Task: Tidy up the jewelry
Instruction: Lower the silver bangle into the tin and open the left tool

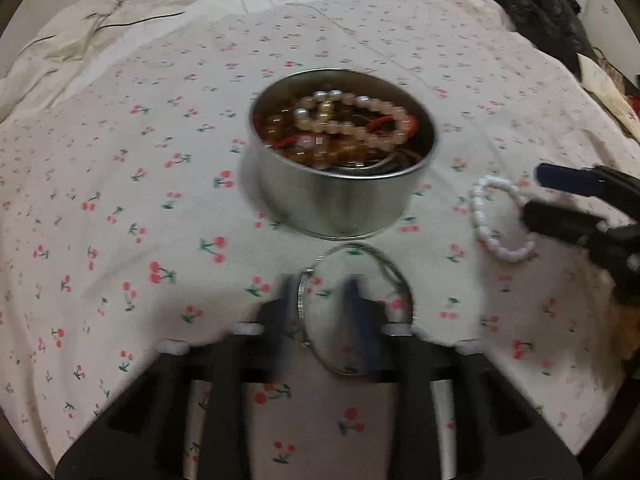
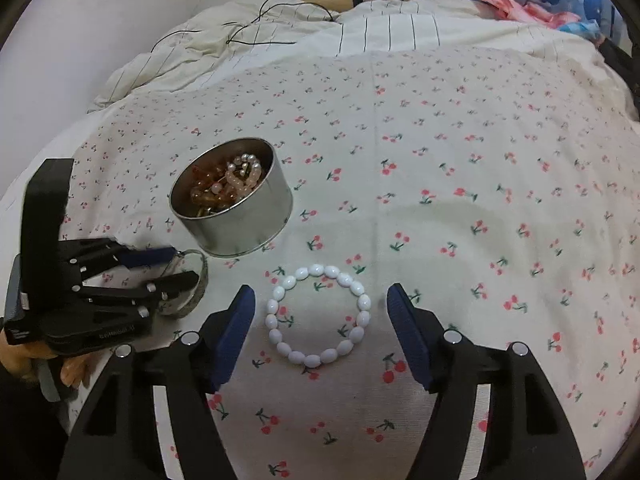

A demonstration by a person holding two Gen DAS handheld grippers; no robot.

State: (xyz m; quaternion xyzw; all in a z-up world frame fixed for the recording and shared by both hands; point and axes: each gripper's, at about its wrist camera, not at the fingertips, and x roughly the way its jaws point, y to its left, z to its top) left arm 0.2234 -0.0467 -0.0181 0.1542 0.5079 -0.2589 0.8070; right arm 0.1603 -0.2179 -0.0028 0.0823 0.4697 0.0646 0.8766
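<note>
Left gripper jaws part-open astride bangle, grip unclear; right gripper jaws released around bracelet; pinch one side, lift into tin.

The left gripper's fingertips smear into blue-grey streaks in the left wrist view, so whether the pads press the silver bangle cannot be read there; the bangle's near arc is lost behind the gripper's black frame. In the right wrist view the same bangle is half covered by that gripper's lower finger. The round tin is soft with blur — the beads heaped inside merge, and what lies under them is hidden. The right gripper is cut off by the right edge. A hand shows only as a sliver behind the left gripper's body. Dark cloth at the bed's far right corner is unclear.
</note>
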